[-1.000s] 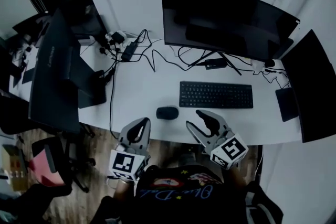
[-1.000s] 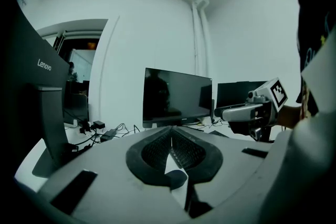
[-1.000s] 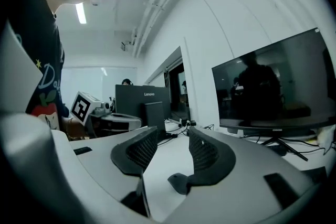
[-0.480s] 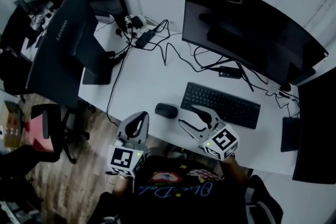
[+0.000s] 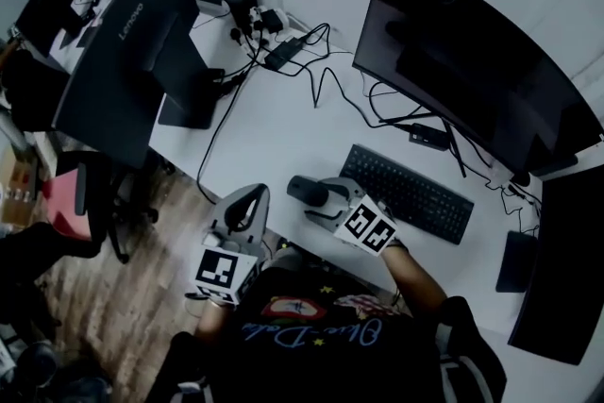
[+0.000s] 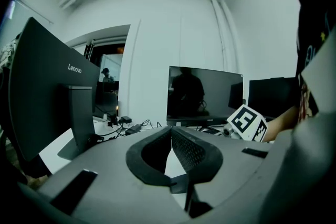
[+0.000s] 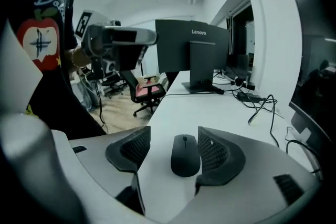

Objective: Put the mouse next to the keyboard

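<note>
Right gripper view: the mouse (image 7: 185,155) lies on the white desk (image 7: 210,107) between the jaws of the right gripper (image 7: 174,140), which have just been opening and grip nothing yet. Centring it, then closing gently on its sides, should hold it for the move to the keyboard (image 5: 411,193). The left gripper (image 6: 170,134) is clenched, empty.

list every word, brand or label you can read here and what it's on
"Lenovo": on the back of the monitor at the left of the head view.
The shirt print: cursive, too blurred to read.
Legends on the keyboard: too small to read.
</note>
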`<control>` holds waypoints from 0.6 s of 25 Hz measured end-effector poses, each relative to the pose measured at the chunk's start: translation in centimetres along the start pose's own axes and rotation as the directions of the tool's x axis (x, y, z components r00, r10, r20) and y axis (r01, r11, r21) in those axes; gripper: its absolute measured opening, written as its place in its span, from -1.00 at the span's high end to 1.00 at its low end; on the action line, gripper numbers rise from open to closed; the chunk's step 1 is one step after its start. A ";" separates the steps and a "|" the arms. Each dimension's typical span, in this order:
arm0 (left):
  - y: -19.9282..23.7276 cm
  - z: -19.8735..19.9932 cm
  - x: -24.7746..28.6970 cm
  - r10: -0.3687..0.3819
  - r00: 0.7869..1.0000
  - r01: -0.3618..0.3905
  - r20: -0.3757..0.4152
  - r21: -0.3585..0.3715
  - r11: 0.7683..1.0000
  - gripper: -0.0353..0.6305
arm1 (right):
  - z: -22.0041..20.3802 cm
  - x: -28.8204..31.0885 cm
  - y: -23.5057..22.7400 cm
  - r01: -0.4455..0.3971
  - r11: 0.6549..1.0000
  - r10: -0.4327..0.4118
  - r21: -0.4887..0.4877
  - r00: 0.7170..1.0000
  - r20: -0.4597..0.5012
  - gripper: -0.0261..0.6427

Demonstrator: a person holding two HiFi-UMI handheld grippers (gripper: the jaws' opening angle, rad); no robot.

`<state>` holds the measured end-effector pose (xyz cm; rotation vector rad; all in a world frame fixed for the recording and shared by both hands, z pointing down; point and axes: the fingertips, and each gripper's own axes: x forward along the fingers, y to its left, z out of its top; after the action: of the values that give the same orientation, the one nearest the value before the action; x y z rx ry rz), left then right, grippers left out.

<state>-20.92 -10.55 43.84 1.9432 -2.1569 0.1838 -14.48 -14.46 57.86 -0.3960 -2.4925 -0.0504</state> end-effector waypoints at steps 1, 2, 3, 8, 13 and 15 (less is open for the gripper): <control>0.2 0.2 -0.1 0.004 1.000 -0.004 0.007 -0.002 1.000 0.88 | -0.4 0.7 -0.1 -0.010 1.000 0.010 -0.002 1.000 -0.023 0.19; 0.4 0.3 -0.2 0.009 1.000 -0.009 0.013 -0.005 1.000 0.88 | -0.8 1.3 -0.2 -0.017 1.000 0.017 0.000 0.999 -0.041 0.19; 0.7 0.5 -0.4 0.017 1.000 -0.017 0.020 -0.008 1.000 0.88 | -1.1 1.9 -0.3 -0.022 1.000 0.022 0.003 0.998 -0.057 0.18; 2.7 0.3 -2.0 0.075 0.997 -0.074 0.031 -0.033 0.997 0.88 | -2.9 4.9 -1.3 -0.029 1.000 0.029 0.001 0.988 -0.150 0.14; 4.5 -0.3 -3.7 0.129 0.991 -0.128 0.026 -0.060 0.990 0.88 | -4.8 6.6 -2.0 -0.039 0.999 0.038 0.002 0.972 -0.231 0.13; 5.0 -0.4 -4.1 0.142 0.989 -0.141 0.026 -0.063 0.988 0.88 | -5.5 7.2 -2.0 -0.044 0.999 0.045 0.008 0.965 -0.259 0.12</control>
<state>-25.43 -5.99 43.50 1.7721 -2.2934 0.1111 -17.50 -15.16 66.62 -0.4162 -2.2247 -0.0765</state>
